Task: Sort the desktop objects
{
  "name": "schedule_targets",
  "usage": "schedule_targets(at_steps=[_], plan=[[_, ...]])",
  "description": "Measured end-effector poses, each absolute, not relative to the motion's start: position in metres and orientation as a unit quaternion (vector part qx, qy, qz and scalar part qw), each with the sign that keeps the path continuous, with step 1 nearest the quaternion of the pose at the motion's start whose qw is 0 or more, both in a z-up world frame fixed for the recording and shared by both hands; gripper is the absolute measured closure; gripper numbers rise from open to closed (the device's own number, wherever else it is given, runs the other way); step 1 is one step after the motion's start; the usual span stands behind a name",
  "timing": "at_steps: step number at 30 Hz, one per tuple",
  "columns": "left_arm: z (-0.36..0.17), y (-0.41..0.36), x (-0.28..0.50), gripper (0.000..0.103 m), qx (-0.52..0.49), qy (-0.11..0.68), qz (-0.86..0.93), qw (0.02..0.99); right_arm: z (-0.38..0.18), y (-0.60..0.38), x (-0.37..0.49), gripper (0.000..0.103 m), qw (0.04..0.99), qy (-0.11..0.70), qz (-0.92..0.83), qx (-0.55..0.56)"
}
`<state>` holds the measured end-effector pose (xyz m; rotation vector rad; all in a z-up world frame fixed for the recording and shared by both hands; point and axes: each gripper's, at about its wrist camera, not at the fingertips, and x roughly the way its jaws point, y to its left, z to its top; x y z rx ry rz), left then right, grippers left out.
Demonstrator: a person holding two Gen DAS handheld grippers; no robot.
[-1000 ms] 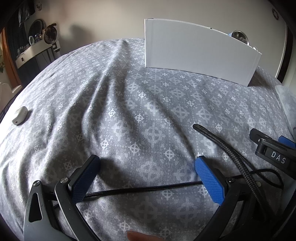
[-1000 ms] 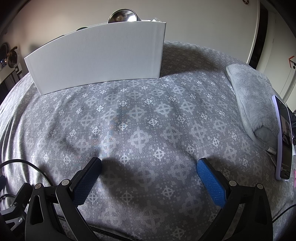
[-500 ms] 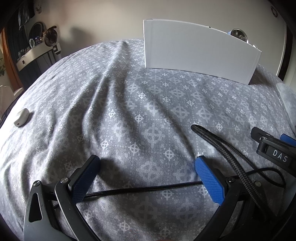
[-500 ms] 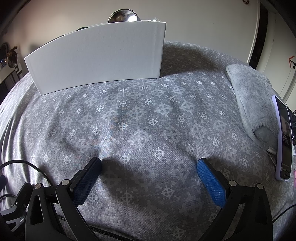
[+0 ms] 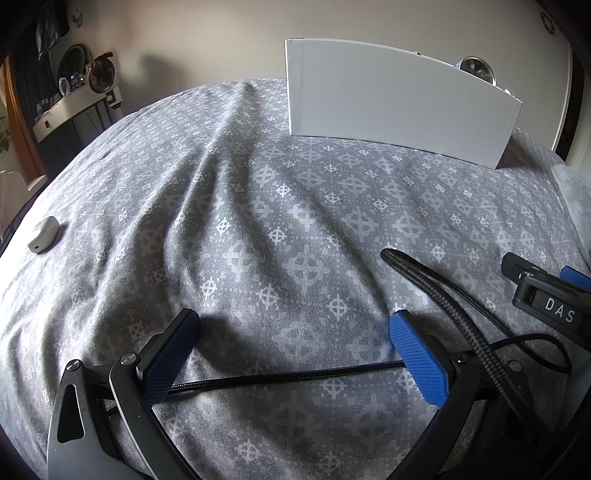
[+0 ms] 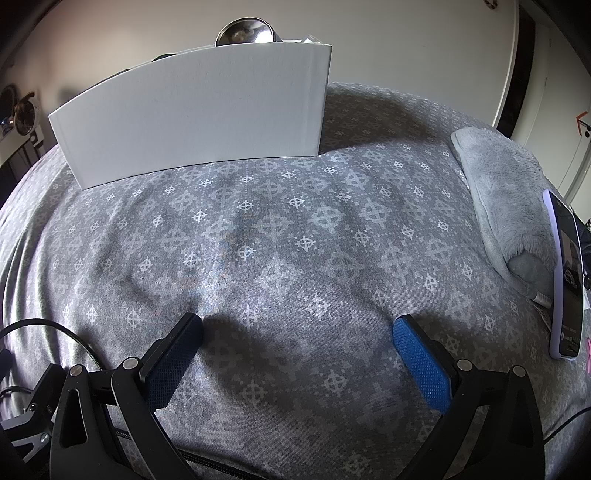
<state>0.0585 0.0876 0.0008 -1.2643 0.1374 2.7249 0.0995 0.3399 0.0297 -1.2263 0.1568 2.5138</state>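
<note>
Your left gripper (image 5: 293, 345) is spread wide and empty over the grey patterned cloth (image 5: 258, 206), with a black braided cable (image 5: 280, 377) running across between its fingers and the right tool's "DAS" body (image 5: 550, 306) close on its right. Your right gripper (image 6: 297, 349) is likewise wide and empty. The white box (image 6: 199, 122) stands ahead with a metal bowl (image 6: 243, 33) showing over its rim; a small white case (image 5: 43, 239) lies far left, and a phone (image 6: 567, 277) leans on a fluffy grey cloth (image 6: 506, 184) at right.
</note>
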Motion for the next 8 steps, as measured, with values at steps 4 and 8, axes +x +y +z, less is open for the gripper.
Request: schedule_targets(at_steps=[4,8], plan=[[0.0007,0.0876,0.0586,0.000,-0.419,0.046,0.904,0.067,0.0296,0.3397,0.0993,0.000,0.169,0.055,0.884,-0.431],[0.0006,0.0874,0.0586,0.000,-0.419,0.046,0.904,0.067,0.0297,0.3399,0.0995,0.000,0.169,0.055,0.884,-0.431]])
